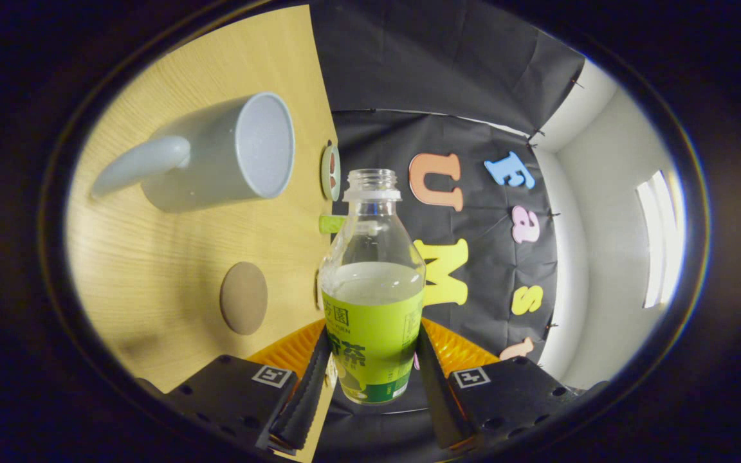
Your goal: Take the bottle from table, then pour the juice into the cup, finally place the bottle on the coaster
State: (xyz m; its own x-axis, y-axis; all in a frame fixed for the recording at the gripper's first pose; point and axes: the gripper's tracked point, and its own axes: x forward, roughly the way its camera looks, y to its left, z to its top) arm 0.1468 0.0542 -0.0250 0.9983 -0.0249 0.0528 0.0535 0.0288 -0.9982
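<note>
My gripper (374, 366) is shut on the bottle (374, 302), one finger pressing each side of its green label. The bottle is clear plastic, uncapped, with pale juice filling it to about the top of the label. The whole view is rolled, so the wooden table (152, 257) stands on edge beside the bottle. On it, a pale grey cup (216, 154) with a handle points its open mouth toward the bottle's neck, a little beyond the fingers. A round brown coaster (244, 298) lies on the table nearer the fingers, close to the bottle's side.
A small round item (330, 171) and a little green piece (332, 223) sit at the table's far edge by the bottle's neck. Black cloth wall hangs beyond, with a white wall and bright window (657, 238) to the other side.
</note>
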